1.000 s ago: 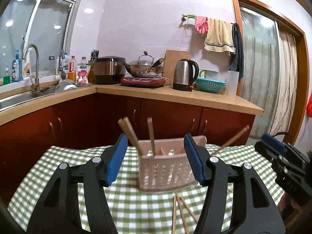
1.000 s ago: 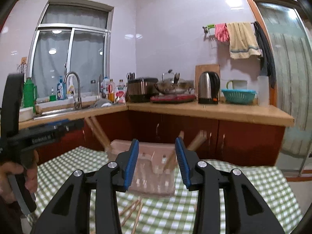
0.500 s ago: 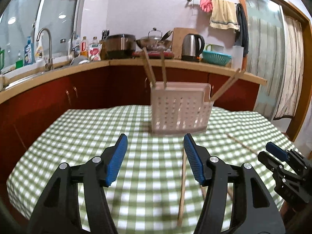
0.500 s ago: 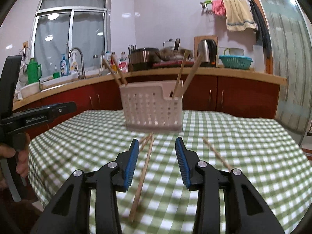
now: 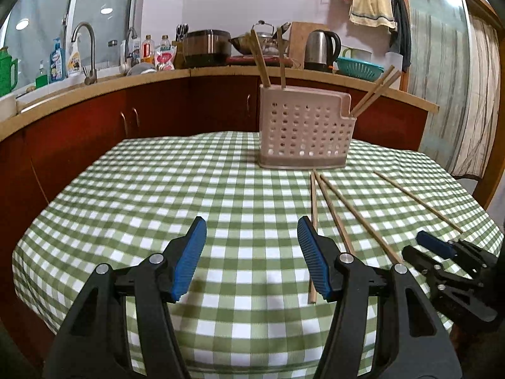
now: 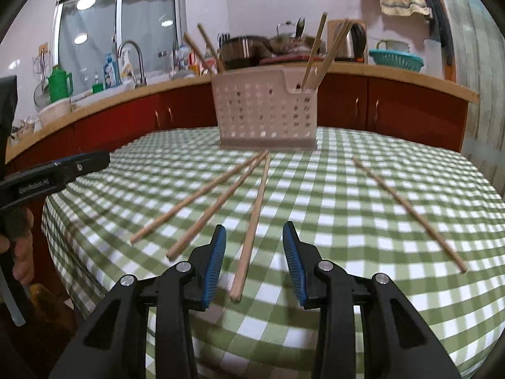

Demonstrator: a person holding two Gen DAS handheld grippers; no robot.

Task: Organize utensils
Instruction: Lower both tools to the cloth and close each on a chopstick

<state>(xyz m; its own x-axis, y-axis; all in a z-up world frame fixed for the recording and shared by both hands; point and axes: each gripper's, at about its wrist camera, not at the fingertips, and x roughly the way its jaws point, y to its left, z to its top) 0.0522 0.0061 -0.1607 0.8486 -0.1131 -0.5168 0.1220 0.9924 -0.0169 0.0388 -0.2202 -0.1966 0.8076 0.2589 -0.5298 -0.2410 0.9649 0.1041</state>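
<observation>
Only the right wrist view shows a hand (image 6: 19, 246).

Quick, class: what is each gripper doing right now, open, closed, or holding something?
Left gripper: open, holding nothing.
Right gripper: open, jaws just closing a little; a chopstick lies between them, not gripped.

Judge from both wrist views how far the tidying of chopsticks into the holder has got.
Done: several chopsticks already stand in the holder. In hand: nothing; the left gripper and right gripper are both open, the right's jaws closing around the nearest chopstick. Left: four loose chopsticks on the checked tablecloth.
</observation>
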